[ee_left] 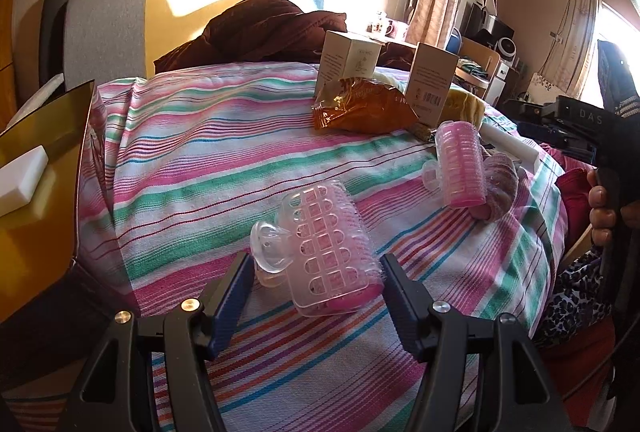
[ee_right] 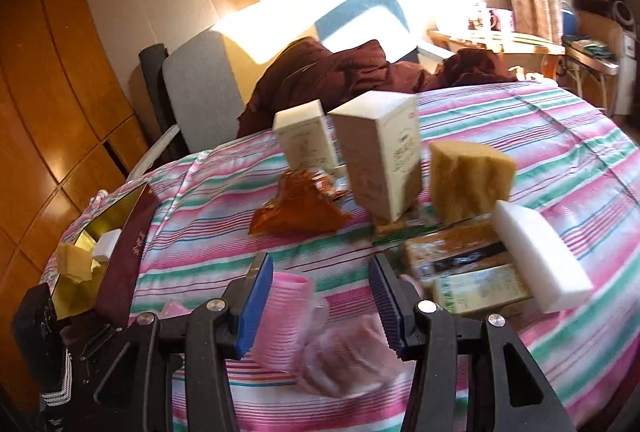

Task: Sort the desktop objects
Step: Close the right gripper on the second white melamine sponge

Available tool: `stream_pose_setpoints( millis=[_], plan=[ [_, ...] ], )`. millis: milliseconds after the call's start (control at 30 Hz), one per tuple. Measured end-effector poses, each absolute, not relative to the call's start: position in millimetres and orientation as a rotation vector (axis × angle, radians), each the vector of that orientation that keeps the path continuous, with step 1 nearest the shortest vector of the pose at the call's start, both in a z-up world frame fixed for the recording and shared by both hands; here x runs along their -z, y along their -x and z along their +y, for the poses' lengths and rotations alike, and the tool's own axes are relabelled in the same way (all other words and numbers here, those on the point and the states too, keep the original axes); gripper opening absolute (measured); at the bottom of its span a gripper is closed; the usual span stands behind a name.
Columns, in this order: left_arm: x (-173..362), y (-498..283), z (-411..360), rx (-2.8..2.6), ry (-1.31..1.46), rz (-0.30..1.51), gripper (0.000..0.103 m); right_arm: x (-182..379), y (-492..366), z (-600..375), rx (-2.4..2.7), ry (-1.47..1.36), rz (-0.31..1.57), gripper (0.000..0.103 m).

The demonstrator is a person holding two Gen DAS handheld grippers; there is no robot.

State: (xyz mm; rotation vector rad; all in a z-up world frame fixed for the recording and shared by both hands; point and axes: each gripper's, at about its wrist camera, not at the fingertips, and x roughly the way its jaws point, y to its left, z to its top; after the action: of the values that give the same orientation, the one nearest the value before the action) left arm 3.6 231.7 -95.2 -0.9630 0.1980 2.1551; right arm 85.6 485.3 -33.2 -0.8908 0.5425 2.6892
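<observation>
Straddling a pink hair roller point(ee_left: 328, 252) on the striped bedspread point(ee_left: 200, 159), the left hand-held gripper point(ee_left: 316, 292) stands wide, pads apart from it; the right hand-held gripper point(ee_right: 320, 308) brackets another roller point(ee_right: 284, 316), its grip unclear through blur

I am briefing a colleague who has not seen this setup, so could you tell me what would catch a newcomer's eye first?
The striped pink, green and white cloth fills both views. A pink hair roller with a clear clip lies between the left gripper's open jaws, and another pink roller sits between the right gripper's blue pads. Behind them stand two cream cartons beside a crumpled orange wrapper.
</observation>
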Motion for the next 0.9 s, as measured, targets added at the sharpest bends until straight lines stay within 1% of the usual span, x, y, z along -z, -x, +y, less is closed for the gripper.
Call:
stream_pose_setpoints(
  millis=[100, 167, 200, 267, 333, 367, 467, 700, 733, 767, 833, 900],
  plan=[
    [95.1, -4.1, 232.8, -2.16, 0.964, 0.206, 0.066, 32.0, -106.5, 514.8, -2.578, 0.829, 0.542, 0.057],
    [95.1, -4.0, 232.9, -2.16, 0.966, 0.203, 0.066, 33.2, -118.3, 533.8, -2.51, 0.809, 0.53, 0.065],
    [95.1, -4.1, 233.0, -2.161, 0.966, 0.203, 0.066, 34.7, -122.1, 541.9, -2.478, 0.808, 0.522, 0.067],
    [95.2, -4.8, 233.5, -2.163, 0.964, 0.209, 0.066, 37.6, -126.9, 558.4, -2.433, 0.809, 0.522, 0.074],
    [95.4, -5.4, 234.1, -2.166, 0.962, 0.216, 0.066, 41.1, -128.6, 575.0, -2.398, 0.816, 0.533, 0.077],
    [95.4, -5.5, 234.4, -2.166, 0.962, 0.219, 0.066, 43.5, -128.6, 582.5, -2.393, 0.825, 0.555, 0.081],
    [95.7, -5.9, 235.1, -2.169, 0.96, 0.226, 0.066, 55.1, -121.2, 598.1, -2.39, 0.877, 0.631, 0.083],
    [96.1, -7.4, 238.4, -2.183, 0.955, 0.258, 0.066, 78.7, -114.0, 615.4, -2.358, 0.931, 0.705, 0.083],
    [96.0, -7.4, 238.8, -2.185, 0.955, 0.261, 0.066, 80.1, -113.9, 614.5, -2.363, 0.935, 0.704, 0.08],
    [96.0, -7.4, 239.3, -2.187, 0.955, 0.264, 0.066, 81.1, -113.8, 613.0, -2.369, 0.938, 0.699, 0.071],
    [96.1, -7.7, 240.5, -2.19, 0.95, 0.278, 0.066, 79.5, -113.9, 608.9, -2.379, 0.928, 0.679, 0.06],
    [96.5, -8.4, 242.0, -2.198, 0.941, 0.302, 0.064, 77.5, -114.1, 604.6, -2.388, 0.916, 0.657, 0.06]
  ],
)
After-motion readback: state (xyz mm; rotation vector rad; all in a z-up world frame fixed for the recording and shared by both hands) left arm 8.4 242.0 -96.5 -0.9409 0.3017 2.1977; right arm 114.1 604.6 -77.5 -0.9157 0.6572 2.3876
